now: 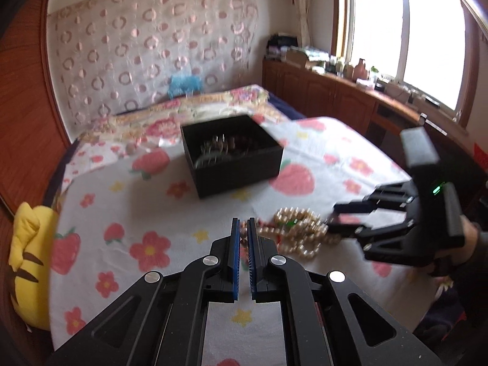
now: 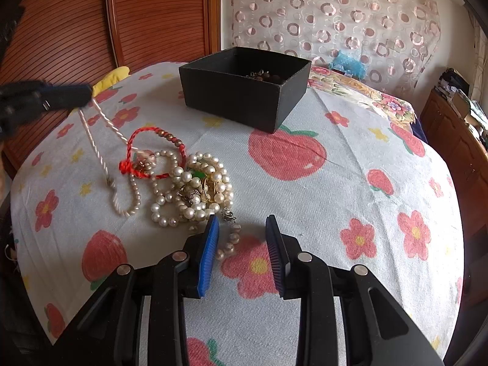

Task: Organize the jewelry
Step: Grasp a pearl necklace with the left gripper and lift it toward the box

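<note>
Pearl strands (image 2: 195, 195) lie heaped on a bed (image 2: 350, 183) spread with a white sheet printed in red flowers and strawberries, tangled with a red cord bracelet (image 2: 143, 152) and a gold ring with a green stone; one strand trails from the heap to between the blue pads of the right tongs (image 2: 242, 244), which stand spread apart just above the sheet, gripping nothing. At the left of the right-wrist view, the left tongs (image 2: 76, 94) are pinched on the upper end of a pale twisted cord (image 2: 100, 140), which runs slack from them down to the sheet beside the heap; in the left tongs' (image 1: 243, 244) own view the pads sit nearly together with something small and beaded between them, though motion blur makes it hard to say just what. A black box (image 2: 238, 97), its lid off, stands on the sheet beyond the jewelry and well apart from it, holding a few dark beads and metal pieces. In the left-wrist view the right tongs (image 1: 332, 219) reach in from the right, their tips at the edge of the heap (image 1: 302, 231). A yellow plush toy (image 1: 30, 271) rests at the bed's left edge against a wooden slatted wall (image 2: 91, 15). A patterned cloth hangs behind the bed, and a cabinet (image 1: 320, 91) runs under the window.
</note>
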Demonstrator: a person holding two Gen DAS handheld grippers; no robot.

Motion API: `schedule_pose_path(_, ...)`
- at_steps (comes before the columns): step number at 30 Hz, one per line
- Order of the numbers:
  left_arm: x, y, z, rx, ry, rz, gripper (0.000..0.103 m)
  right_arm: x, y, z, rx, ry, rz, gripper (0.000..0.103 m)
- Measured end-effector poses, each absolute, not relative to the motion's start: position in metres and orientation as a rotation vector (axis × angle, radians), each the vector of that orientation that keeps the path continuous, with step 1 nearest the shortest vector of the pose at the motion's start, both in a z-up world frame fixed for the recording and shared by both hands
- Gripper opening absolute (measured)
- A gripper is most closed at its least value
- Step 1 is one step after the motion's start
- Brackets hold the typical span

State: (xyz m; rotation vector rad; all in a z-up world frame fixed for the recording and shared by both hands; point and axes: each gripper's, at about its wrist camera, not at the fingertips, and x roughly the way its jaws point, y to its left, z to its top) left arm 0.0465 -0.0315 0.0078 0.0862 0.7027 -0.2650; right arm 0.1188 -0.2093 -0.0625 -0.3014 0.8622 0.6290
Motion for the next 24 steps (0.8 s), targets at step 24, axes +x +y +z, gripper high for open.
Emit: schedule_pose_path(24,0.018,-0.012,0.108,0.073,0.442,-0.225,0.004,0.119,-0.210,-0.063,-0.300,0.862,0.630,0.033)
